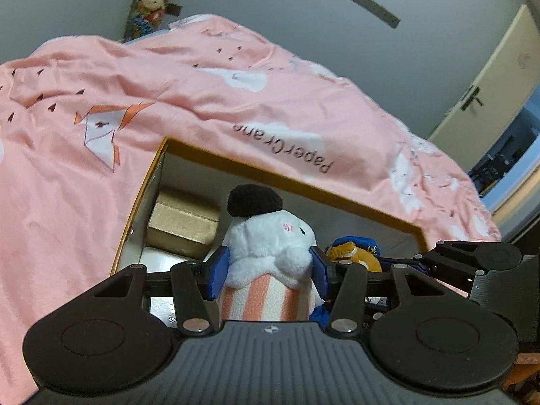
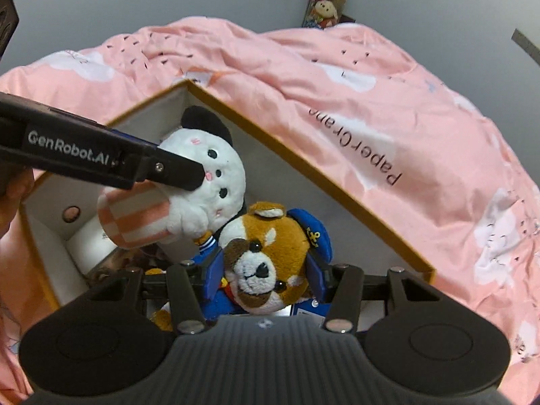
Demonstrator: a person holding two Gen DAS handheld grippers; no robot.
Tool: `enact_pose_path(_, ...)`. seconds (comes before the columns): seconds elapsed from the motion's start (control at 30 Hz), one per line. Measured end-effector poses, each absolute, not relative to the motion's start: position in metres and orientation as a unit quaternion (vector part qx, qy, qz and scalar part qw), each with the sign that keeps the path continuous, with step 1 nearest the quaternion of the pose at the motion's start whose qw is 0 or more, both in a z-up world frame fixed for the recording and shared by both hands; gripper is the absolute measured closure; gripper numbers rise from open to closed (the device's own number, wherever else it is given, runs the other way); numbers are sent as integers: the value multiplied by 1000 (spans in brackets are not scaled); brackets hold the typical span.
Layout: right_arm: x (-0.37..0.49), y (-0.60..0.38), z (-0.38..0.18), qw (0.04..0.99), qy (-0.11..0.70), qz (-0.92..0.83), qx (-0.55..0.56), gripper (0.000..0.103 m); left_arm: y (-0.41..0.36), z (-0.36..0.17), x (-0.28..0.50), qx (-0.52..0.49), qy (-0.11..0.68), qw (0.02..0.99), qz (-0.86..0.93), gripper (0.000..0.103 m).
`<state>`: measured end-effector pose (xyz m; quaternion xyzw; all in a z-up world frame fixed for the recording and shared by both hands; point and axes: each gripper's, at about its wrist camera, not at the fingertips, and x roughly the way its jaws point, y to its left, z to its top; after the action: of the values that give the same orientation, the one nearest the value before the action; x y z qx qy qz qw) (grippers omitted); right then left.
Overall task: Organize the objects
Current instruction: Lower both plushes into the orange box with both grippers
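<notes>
My left gripper (image 1: 268,270) is shut on a white plush with black ears (image 1: 270,239), which has a pink-striped cup body; it hangs inside an open box with orange rim (image 1: 290,182). In the right wrist view the same plush (image 2: 209,175) is held by the left gripper's black fingers (image 2: 175,168). My right gripper (image 2: 265,275) is shut on the head of a brown-and-white dog plush with a blue sailor cap (image 2: 266,253), low inside the box (image 2: 303,162). The dog also shows in the left wrist view (image 1: 354,253).
The box lies on a bed covered by a pink quilt (image 1: 135,77) printed "PaperCrane". A small cardboard carton (image 1: 182,222) sits in the box's far corner. Hanging plush toys (image 1: 152,3) line the grey wall; a door (image 1: 486,84) is at right.
</notes>
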<state>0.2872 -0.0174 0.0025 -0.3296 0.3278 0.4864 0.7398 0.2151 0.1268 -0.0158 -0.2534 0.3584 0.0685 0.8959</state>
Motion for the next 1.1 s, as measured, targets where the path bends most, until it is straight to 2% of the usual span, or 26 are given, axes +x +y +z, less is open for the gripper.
enact_pose_path(0.53,312,16,-46,716,355,496,-341,47,129,-49,243,-239,408,877,90,43)
enact_pose_path(0.77,306,13,-42,733,347,477,-339,40,131,-43,241,-238,415,875,71,40)
enact_pose_path(0.97,295,-5,-19,753,335,472,-313,40,128,-16,215,-222,409,884,38,41)
enact_pose_path(1.0,293,-9,-16,754,343,471,-305,41,126,-15,210,-217,417,882,38,42)
enact_pose_path(1.1,286,-19,-14,750,369,473,-277,46,122,-18,202,-215,437,872,47,53)
